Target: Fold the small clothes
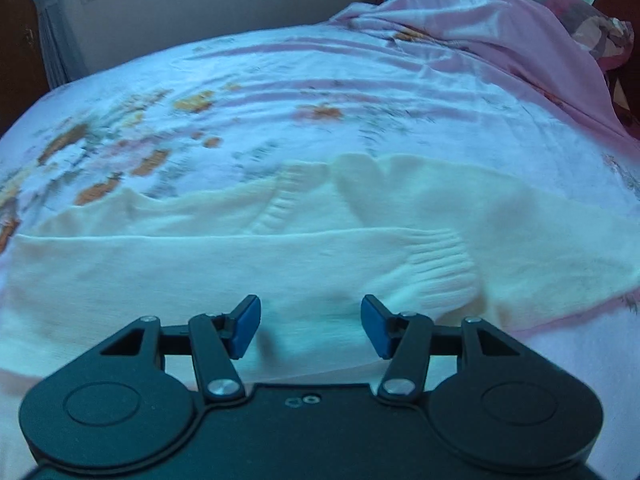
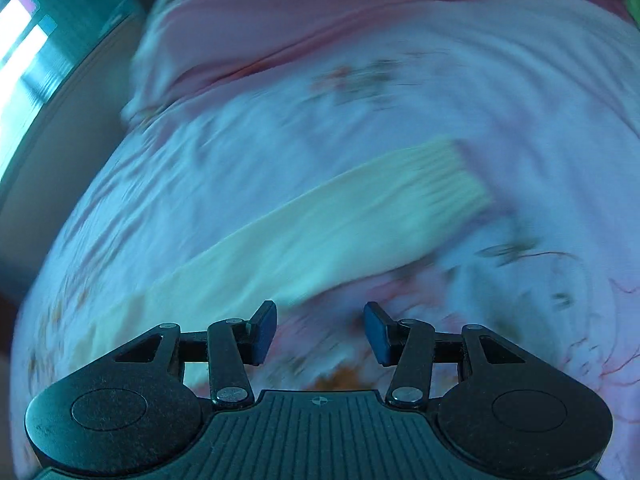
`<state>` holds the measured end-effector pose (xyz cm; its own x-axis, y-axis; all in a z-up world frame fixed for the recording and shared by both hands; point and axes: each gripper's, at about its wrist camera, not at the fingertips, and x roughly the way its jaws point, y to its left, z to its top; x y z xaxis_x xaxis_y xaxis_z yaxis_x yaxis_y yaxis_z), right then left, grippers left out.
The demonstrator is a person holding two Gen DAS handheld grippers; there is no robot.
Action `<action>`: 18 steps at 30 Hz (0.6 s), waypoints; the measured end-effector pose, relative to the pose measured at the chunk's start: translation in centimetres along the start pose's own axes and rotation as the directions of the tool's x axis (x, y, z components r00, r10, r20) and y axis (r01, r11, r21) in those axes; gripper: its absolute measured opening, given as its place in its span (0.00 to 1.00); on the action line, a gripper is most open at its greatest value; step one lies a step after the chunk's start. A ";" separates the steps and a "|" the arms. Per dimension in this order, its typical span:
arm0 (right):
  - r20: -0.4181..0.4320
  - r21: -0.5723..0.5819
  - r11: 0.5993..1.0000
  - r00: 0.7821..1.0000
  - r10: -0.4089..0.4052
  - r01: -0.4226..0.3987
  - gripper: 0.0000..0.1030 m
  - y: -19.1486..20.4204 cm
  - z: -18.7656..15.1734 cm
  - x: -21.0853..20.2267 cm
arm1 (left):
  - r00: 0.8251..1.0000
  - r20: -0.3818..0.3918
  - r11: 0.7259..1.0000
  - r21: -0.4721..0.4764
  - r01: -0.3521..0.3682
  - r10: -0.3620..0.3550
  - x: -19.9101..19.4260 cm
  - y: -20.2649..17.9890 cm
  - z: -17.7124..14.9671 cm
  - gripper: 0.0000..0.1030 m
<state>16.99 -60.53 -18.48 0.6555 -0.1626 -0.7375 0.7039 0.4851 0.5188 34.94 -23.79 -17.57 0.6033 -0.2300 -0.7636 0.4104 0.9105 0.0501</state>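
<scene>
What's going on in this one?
A person with two handheld grippers is folding a cream sweater spread on a floral bedsheet. Both the left gripper and the right gripper are open and hold nothing. One ribbed cuff is folded across the body; the right wrist view shows a sleeve stretched out flat. Both views are blurred.
</scene>
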 end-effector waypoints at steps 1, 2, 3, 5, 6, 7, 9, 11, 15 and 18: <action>0.009 0.041 0.999 1.000 0.004 -0.004 0.47 -0.9 0.7 0.2 | 1.000 -0.006 1.000 -0.001 0.000 0.000 0.3 -0.3 0.0 0.52; 0.023 0.086 0.996 1.000 0.007 -0.009 0.47 -1.6 1.1 0.5 | 1.000 -0.010 1.000 -0.004 -0.005 0.005 0.5 -0.6 0.0 0.52; 0.041 0.131 0.991 0.999 0.014 -0.020 0.47 -2.2 1.6 0.6 | 1.000 -0.012 1.000 -0.006 -0.009 0.009 0.7 -0.7 -0.1 0.52; 0.078 0.179 0.984 0.997 0.000 -0.014 0.46 -3.0 2.4 0.9 | 1.000 -0.017 1.000 -0.009 -0.018 0.018 1.0 -0.9 -0.2 0.52; 0.092 0.193 0.981 0.996 -0.003 -0.015 0.43 -3.1 2.8 1.1 | 1.000 -0.017 1.000 -0.007 -0.022 0.022 1.0 -1.0 -0.2 0.52; 0.100 0.219 0.975 0.995 0.012 -0.034 0.41 -3.3 3.0 1.2 | 1.000 -0.014 1.000 0.001 -0.025 0.025 1.1 -1.1 -0.3 0.52; 0.125 0.206 0.978 0.992 0.002 -0.028 0.01 -3.3 3.3 1.0 | 0.999 -0.008 0.999 0.018 -0.031 0.032 1.0 -1.3 -0.4 0.52; 0.139 0.150 0.989 0.990 -0.035 0.014 0.01 -2.7 3.4 0.8 | 0.999 -0.011 0.999 0.019 -0.031 0.031 1.1 -1.4 -0.4 0.52; 0.184 0.098 0.995 0.982 -0.054 0.036 0.01 -1.7 3.2 0.3 | 0.999 -0.022 1.000 0.006 -0.025 0.025 1.1 -1.3 -0.2 0.51; 0.225 -0.039 0.999 0.974 -0.022 0.031 0.01 1.1 2.7 -0.7 | 1.000 -0.029 1.000 -0.016 -0.003 0.003 0.9 -0.8 0.1 0.49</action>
<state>18.05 -62.18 -16.18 0.6849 -0.3621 -0.6323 0.7128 0.5126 0.4787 35.24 -24.71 -18.27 0.5843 -0.2171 -0.7819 0.3976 0.9166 0.0426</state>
